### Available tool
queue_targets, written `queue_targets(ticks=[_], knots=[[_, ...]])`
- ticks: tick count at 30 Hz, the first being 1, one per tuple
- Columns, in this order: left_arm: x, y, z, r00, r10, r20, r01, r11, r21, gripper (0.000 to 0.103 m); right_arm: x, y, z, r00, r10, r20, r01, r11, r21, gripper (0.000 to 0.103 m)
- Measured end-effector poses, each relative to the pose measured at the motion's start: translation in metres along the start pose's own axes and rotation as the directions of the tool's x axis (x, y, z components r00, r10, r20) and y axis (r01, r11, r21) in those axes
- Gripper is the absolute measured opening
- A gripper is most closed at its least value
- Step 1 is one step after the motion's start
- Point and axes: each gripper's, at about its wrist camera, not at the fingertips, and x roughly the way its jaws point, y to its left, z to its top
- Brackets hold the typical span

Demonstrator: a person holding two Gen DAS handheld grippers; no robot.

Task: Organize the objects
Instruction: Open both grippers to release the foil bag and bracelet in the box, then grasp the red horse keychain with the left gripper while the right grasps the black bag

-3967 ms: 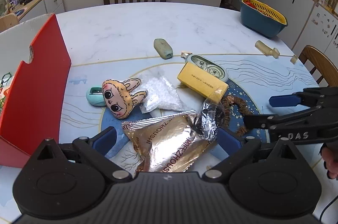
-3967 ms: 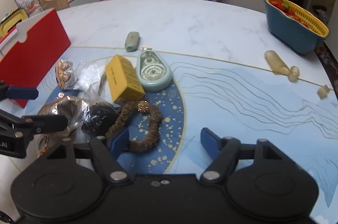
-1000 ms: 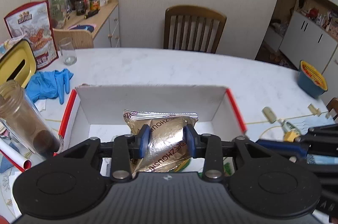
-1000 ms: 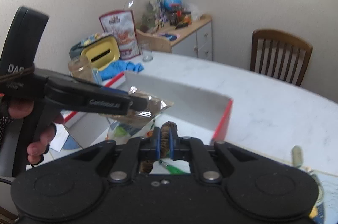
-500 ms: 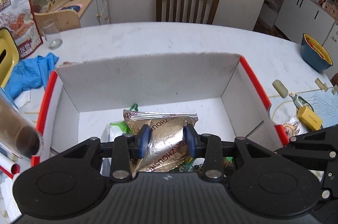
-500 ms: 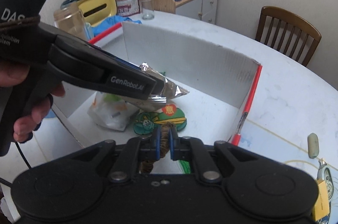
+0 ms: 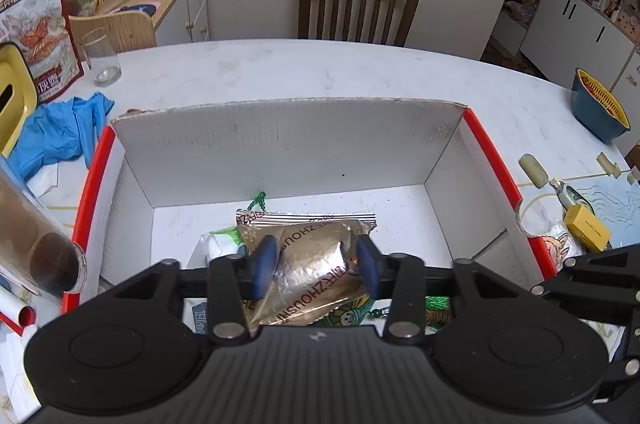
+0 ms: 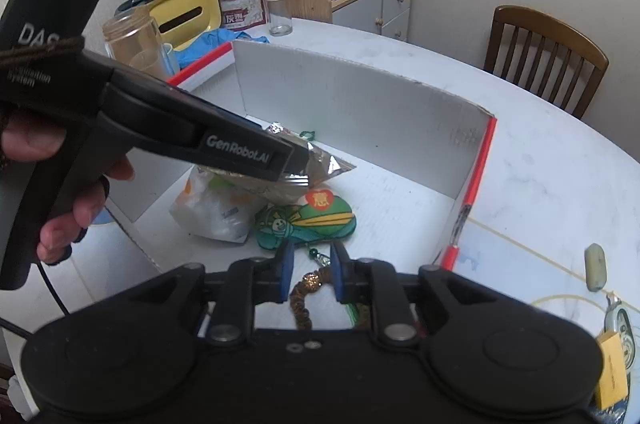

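Note:
A red cardboard box with white inside walls (image 7: pixel 288 152) (image 8: pixel 360 128) stands open on the table. My left gripper (image 7: pixel 316 262) (image 8: pixel 294 164) hangs inside it, jaws opening. The gold foil snack packet (image 7: pixel 308 264) (image 8: pixel 320 166) sits tilted and loose between the blue pads, over a white plastic bag (image 8: pixel 216 208). My right gripper (image 8: pixel 312 270) is low over the box's near right side, its jaws also opening. The brown beaded scrunchie (image 8: pixel 302 294) droops between them, free of the pads. A green plush charm (image 8: pixel 308 222) lies on the box floor.
Left of the box are a blue glove (image 7: pixel 56 132), a drinking glass (image 7: pixel 100 58), a clear jar (image 7: pixel 36 236) and a yellow bin (image 8: pixel 184 12). To its right lie a yellow carton (image 7: pixel 586 232) and a blue-and-yellow basket (image 7: pixel 598 108). A wooden chair (image 7: pixel 358 6) stands behind the table.
Both grippers sank a little into the box, then their jaws spread. The foil packet tilted loose between the left pads, and the scrunchie slipped down out of the right pads.

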Motion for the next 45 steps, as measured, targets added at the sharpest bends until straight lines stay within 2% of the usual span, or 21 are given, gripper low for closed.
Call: queue_targets(ticks=[2, 16, 19, 21, 25, 28, 31, 41, 45], knots=[[-0.005, -0.001, -0.001, 1.000, 0.007, 0.016, -0.007, 1.000, 0.001, 0.058, -0.004, -0.002, -0.001, 1.000, 0.003, 0.007, -0.003, 1.000, 0.007, 0.021], [-0.042, -0.025, -0.014, 0.998, 0.007, 0.058, -0.007, 1.000, -0.002, 0.062, -0.056, -0.017, -0.018, 0.995, 0.034, 0.091, -0.039, 0.998, 0.055, 0.039], [-0.050, -0.035, -0.018, 0.998, 0.013, 0.067, -0.013, 1.000, 0.005, 0.063, -0.068, -0.021, -0.024, 0.993, 0.031, 0.111, -0.037, 0.998, 0.056, 0.046], [-0.057, -0.042, -0.019, 0.997, 0.016, 0.074, -0.017, 1.000, 0.007, 0.067, -0.076, -0.025, -0.029, 0.992, 0.031, 0.126, -0.039, 0.997, 0.063, 0.052], [-0.068, -0.062, -0.022, 0.996, 0.023, 0.090, -0.024, 1.000, 0.014, 0.068, -0.093, -0.036, -0.038, 0.988, 0.037, 0.153, -0.049, 0.996, 0.074, 0.061], [-0.074, -0.079, -0.025, 0.994, 0.026, 0.102, -0.029, 0.999, 0.023, 0.073, -0.104, -0.045, -0.046, 0.985, 0.035, 0.170, -0.048, 0.996, 0.077, 0.066], [-0.079, -0.100, -0.028, 0.993, 0.031, 0.118, -0.038, 0.998, 0.055, 0.075, -0.115, -0.057, -0.054, 0.982, 0.031, 0.184, -0.048, 0.995, 0.092, 0.071], [-0.083, -0.159, -0.035, 0.990, 0.019, 0.139, -0.032, 0.995, 0.094, 0.083, -0.141, -0.102, -0.087, 0.981, 0.025, 0.191, -0.050, 0.990, 0.131, 0.084], [-0.081, -0.180, -0.038, 0.990, 0.014, 0.143, -0.028, 0.995, 0.095, 0.085, -0.152, -0.119, -0.103, 0.981, 0.027, 0.195, -0.054, 0.989, 0.138, 0.093]])
